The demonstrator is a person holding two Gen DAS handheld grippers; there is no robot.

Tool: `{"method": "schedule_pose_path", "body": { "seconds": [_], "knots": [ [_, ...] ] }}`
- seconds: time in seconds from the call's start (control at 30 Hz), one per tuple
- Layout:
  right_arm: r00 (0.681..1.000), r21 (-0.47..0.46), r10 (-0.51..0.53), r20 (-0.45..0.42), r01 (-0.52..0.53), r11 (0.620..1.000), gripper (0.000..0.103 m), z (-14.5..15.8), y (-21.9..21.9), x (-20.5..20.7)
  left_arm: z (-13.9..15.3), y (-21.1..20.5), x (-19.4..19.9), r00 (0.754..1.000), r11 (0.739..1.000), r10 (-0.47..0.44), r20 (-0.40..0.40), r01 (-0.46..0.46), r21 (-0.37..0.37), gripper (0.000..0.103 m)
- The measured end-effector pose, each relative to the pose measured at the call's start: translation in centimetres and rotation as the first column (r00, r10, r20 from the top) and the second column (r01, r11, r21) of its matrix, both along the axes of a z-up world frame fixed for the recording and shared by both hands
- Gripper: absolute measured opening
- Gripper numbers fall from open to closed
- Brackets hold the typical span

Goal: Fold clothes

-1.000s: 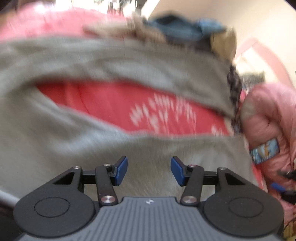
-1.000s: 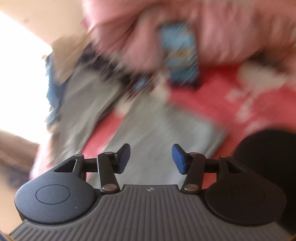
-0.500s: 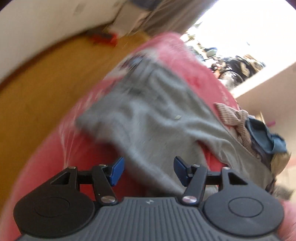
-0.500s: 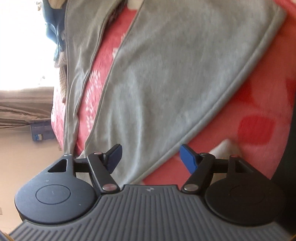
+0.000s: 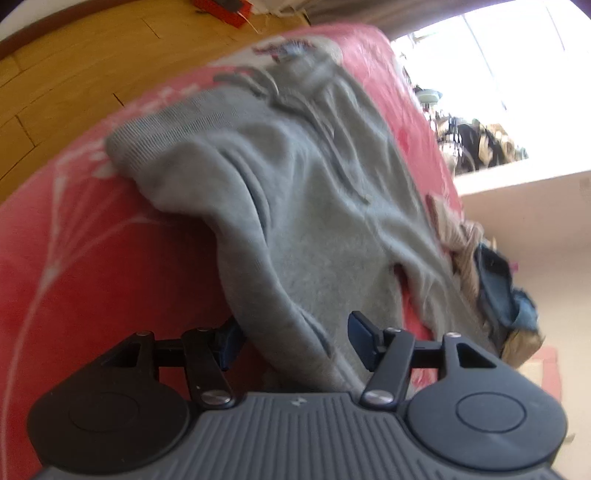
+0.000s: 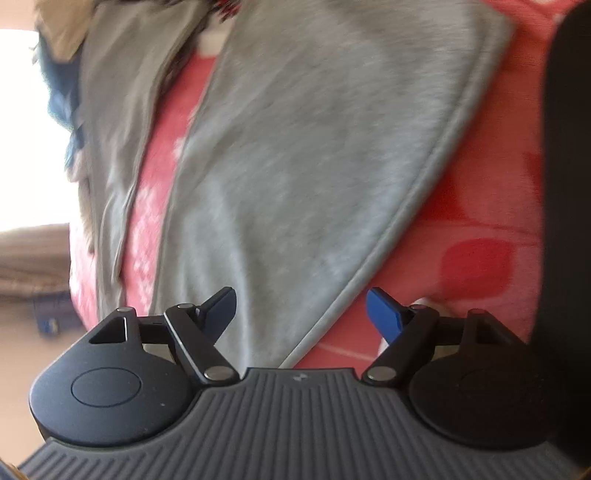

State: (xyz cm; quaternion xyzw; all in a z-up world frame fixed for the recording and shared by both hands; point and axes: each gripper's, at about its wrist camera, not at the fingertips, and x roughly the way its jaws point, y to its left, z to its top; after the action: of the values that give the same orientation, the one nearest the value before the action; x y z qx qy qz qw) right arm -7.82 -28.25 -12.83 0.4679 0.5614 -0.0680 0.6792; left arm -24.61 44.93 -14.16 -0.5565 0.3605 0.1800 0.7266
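Low in both views, the left gripper (image 5: 293,341) and right gripper (image 6: 301,312) sit with jaws spread wide, each straddling an edge of the grey sweatpants (image 5: 314,192) sprawled across the red bedspread (image 5: 92,258), nothing pinched.

Wood plank floor (image 5: 55,66) runs along the left of the left wrist view, with a dark baseboard (image 5: 44,27) at the wall. A red patterned bedspread (image 5: 92,258) covers the bed. Bright window (image 5: 517,48) top right is totally blown out, clutter on the sill, and a cream wall (image 5: 535,221) sits below it. The right wrist view shows a beige curtain (image 6: 33,258) at left.
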Motion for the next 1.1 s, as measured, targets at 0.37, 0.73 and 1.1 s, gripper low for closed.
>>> {"method": "schedule_pose_path", "body": {
  "seconds": [0.37, 0.73, 1.1],
  "knots": [
    [0.992, -0.014, -0.129, -0.015, 0.129, 0.992, 0.078, -2.0, -3.0, 0.0, -0.9, -0.9, 1.4, 0.997, 0.997, -0.053, -0.061, 0.057, 0.052, 0.051],
    [0.997, -0.022, -0.058, 0.047, 0.059, 0.998, 0.05, -3.4, -0.5, 0.3, -0.4, -1.4, 2.5, 0.992, 0.985, -0.107, -0.071, 0.116, 0.13, 0.015],
    [0.958, -0.035, -0.087, 0.272, 0.1, 0.994, 0.005, 1.4, 0.1, 0.7, 2.4, -0.7, 2.8, 0.988, 0.977, -0.113, 0.105, 0.091, 0.192, 0.011]
  ]
}}
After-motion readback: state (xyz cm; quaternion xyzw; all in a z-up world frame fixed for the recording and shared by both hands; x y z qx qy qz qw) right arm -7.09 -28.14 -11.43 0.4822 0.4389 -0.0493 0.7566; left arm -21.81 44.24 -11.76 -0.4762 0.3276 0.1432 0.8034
